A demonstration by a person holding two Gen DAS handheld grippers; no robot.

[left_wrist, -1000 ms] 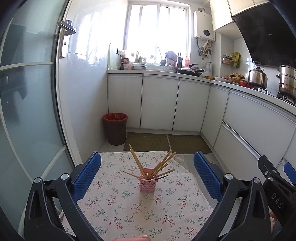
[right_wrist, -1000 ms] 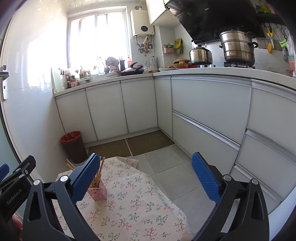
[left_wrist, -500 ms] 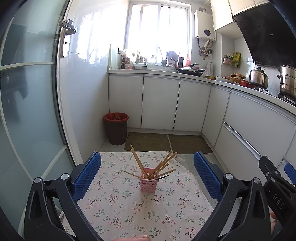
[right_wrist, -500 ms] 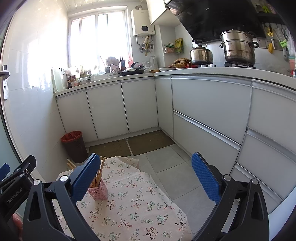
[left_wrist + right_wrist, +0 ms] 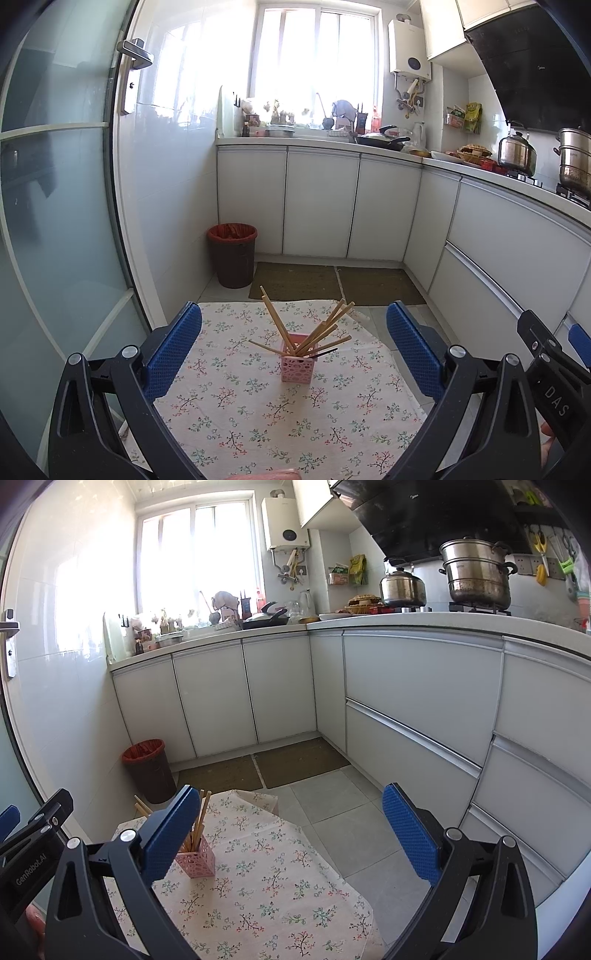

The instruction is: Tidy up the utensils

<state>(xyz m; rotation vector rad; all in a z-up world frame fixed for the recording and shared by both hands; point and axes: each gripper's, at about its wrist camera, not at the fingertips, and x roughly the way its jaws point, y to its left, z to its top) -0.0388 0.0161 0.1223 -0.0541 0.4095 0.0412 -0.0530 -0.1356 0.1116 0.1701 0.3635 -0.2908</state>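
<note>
- Left gripper [image 5: 294,341]: fingers spread wide, holding nothing.
- Right gripper [image 5: 291,825]: the same.
- Pink holder [image 5: 297,366], frame centre on floral cloth [image 5: 258,413], chopsticks [image 5: 314,334] fanned out.

A small table [image 5: 373,424] is covered by a white cloth [image 5: 258,413] printed with little flower sprigs (its far edge hangs toward the tiled floor [image 5: 343,812]). Near the middle of the cloth stands a pink holder [image 5: 297,364], upright, with wooden chopsticks [image 5: 314,332] fanning out of it.

Chopsticks [image 5: 312,332] stand in a holder [image 5: 297,367] on the table [image 5: 258,424]; a bin [image 5: 232,254] sits behind, left.
</note>
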